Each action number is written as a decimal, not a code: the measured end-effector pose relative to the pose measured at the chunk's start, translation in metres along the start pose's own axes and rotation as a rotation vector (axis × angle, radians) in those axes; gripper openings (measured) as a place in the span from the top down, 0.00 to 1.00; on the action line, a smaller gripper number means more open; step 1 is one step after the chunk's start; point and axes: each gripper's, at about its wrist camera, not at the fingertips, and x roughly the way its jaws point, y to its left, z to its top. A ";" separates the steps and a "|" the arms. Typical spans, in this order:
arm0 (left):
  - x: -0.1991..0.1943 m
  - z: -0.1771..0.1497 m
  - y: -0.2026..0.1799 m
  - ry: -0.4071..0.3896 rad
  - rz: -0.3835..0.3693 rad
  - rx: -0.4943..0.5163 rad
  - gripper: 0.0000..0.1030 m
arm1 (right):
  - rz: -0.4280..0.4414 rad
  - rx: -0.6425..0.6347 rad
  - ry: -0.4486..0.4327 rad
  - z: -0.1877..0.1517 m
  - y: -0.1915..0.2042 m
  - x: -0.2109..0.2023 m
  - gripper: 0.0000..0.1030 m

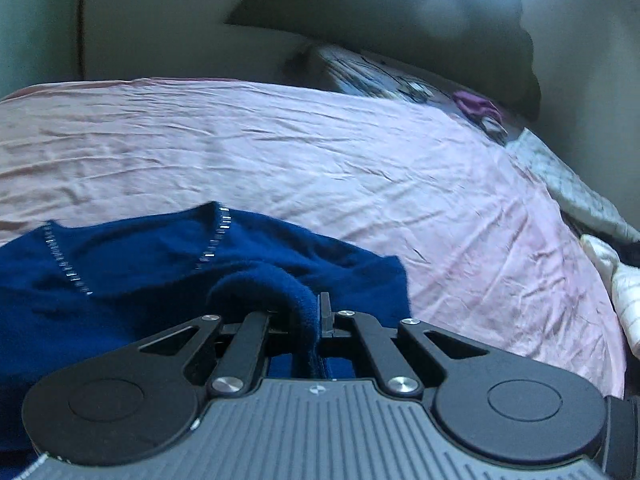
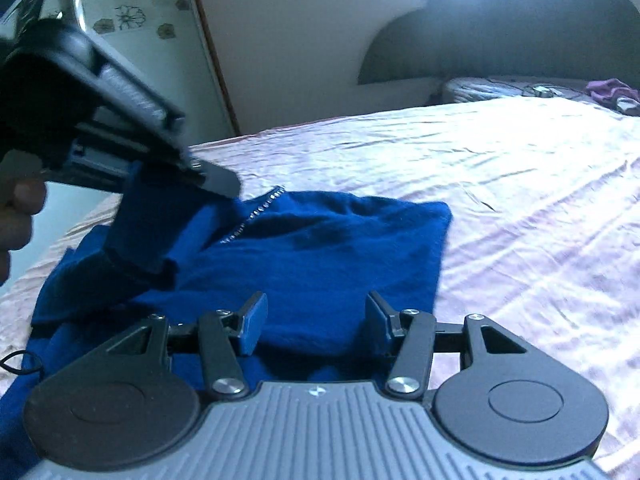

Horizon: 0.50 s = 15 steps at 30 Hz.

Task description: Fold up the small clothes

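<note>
Navy fleece, thick and softly napped, made up the small sweater [image 2: 320, 256] that lay on the wrinkled pink bedsheet [image 2: 520, 208], near the sheet's close edge. A line of small silver studs [image 1: 216, 240] ran down from the sweater's neckline, with a second line nearer its left shoulder. Its right side lay fairly flat, ending in a squared corner, while its left side was bunched and lifted off the sheet.

At that lifted side the left gripper [image 1: 308, 320] was clamped on a rolled fold of the sweater, its black fingers drawn close together with the fleece squeezed between them. From the right wrist view the same gripper [image 2: 208, 178] came in above the sweater's left side, a strip of fleece hanging from its tips.

Over the sweater's near hem hovered the right gripper [image 2: 316, 324], its jaws spread wide and holding nothing, the blue-faced pads [image 2: 252, 324] angled outward; whether they touched the fabric could not be told.

Beyond the sweater, at the sheet's far end, a dark curved headboard [image 2: 520, 40] rose against the wall, with a patterned pillow [image 2: 500, 88] and a crumpled purple cloth [image 2: 608, 90] below it.
</note>
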 end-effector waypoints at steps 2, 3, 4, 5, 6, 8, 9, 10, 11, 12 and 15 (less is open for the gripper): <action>0.009 0.000 -0.010 0.003 -0.007 0.018 0.98 | -0.006 0.008 0.001 -0.002 -0.003 -0.001 0.48; 0.012 0.001 -0.014 0.004 -0.011 0.023 0.98 | -0.007 0.011 0.001 -0.002 -0.004 -0.001 0.48; 0.017 0.001 -0.017 0.009 -0.013 0.025 0.98 | -0.010 0.016 -0.001 -0.003 -0.005 -0.003 0.48; 0.023 0.000 -0.020 0.018 -0.016 0.026 0.98 | -0.013 0.018 -0.003 -0.003 -0.007 -0.005 0.48; 0.027 0.000 -0.022 0.027 -0.020 0.029 0.96 | -0.016 0.018 -0.003 -0.004 -0.008 -0.006 0.47; 0.039 -0.002 -0.026 0.063 -0.048 0.032 0.88 | -0.031 0.017 -0.003 -0.005 -0.008 -0.010 0.42; 0.044 -0.003 -0.025 0.082 -0.057 0.022 0.80 | -0.040 0.015 -0.005 -0.006 -0.009 -0.011 0.42; 0.050 -0.004 -0.024 0.104 -0.072 0.008 0.67 | -0.046 0.014 -0.004 -0.006 -0.009 -0.011 0.42; 0.052 -0.005 -0.022 0.116 -0.090 -0.003 0.60 | -0.051 0.015 -0.001 -0.007 -0.011 -0.012 0.42; 0.053 -0.005 -0.019 0.121 -0.108 -0.017 0.45 | -0.058 0.017 0.000 -0.008 -0.011 -0.013 0.42; 0.044 -0.001 -0.011 0.088 -0.163 -0.066 0.29 | -0.087 0.026 -0.005 -0.010 -0.016 -0.019 0.42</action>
